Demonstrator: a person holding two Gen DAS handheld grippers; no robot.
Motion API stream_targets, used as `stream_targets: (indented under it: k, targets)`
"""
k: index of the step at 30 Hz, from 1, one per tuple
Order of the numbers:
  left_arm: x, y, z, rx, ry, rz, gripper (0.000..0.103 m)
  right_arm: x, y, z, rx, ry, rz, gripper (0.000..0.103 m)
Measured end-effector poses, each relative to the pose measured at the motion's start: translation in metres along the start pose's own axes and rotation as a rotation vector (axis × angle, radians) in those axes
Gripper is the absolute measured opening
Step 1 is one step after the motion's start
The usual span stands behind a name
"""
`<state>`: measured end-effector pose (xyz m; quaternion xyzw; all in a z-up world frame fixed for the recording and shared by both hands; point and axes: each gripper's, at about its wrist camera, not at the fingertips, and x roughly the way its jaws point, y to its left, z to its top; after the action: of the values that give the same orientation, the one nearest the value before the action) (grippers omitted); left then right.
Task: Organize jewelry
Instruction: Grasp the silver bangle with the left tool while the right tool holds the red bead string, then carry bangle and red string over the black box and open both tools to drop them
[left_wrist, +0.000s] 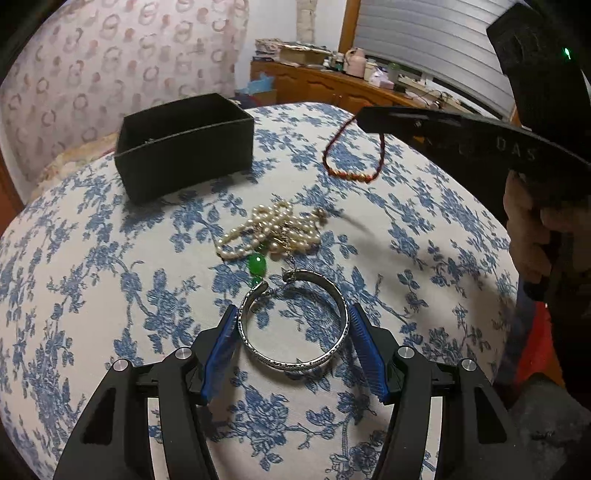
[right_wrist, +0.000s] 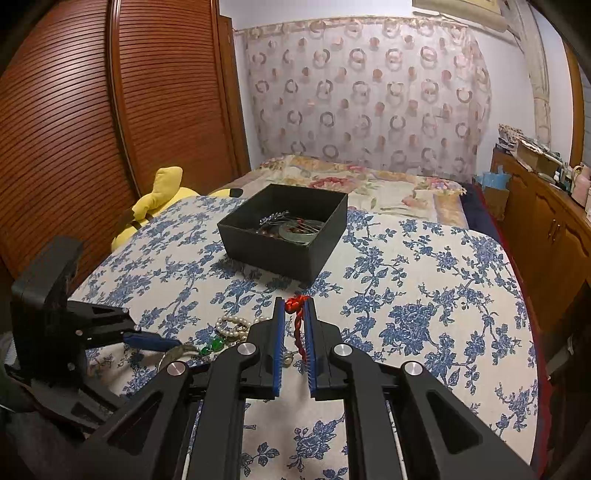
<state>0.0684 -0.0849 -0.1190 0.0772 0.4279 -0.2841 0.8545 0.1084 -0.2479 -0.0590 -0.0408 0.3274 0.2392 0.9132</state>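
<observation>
A silver cuff bracelet (left_wrist: 295, 328) lies on the blue-flowered cloth (left_wrist: 110, 280) between the blue pads of my left gripper (left_wrist: 293, 314), which is open around it. Beyond it lie a pearl necklace (left_wrist: 269, 229) and a green pendant (left_wrist: 257, 266). My right gripper (right_wrist: 294, 308) is shut on a red cord necklace (right_wrist: 297, 325), which hangs above the cloth in the left wrist view (left_wrist: 351, 170). The black box (right_wrist: 284, 229) stands farther back and holds several pieces of jewelry; it also shows in the left wrist view (left_wrist: 184, 147).
A yellow plush toy (right_wrist: 155, 203) lies at the cloth's left edge by a wooden shutter door (right_wrist: 92, 110). A flowered bedspread (right_wrist: 369, 184) lies behind the box. A wooden cabinet (right_wrist: 546, 229) with clutter runs along the right.
</observation>
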Motion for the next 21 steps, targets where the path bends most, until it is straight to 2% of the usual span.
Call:
stream_targets:
  k: [4,11,21]
  targets:
    - [0.000,-0.004,-0.001,0.004,0.005,-0.008,0.057,0.000,-0.001,0.000,0.000,-0.002,-0.003,0.011]
    - [-0.011,-0.006,0.007,-0.006,-0.030,-0.042,0.057,-0.001,-0.001,0.000,0.000,-0.001,-0.005,0.011]
    - [-0.013,0.005,0.027,-0.020,-0.072,0.001,0.057,-0.001,-0.003,0.007,-0.011,-0.015,0.002,0.011]
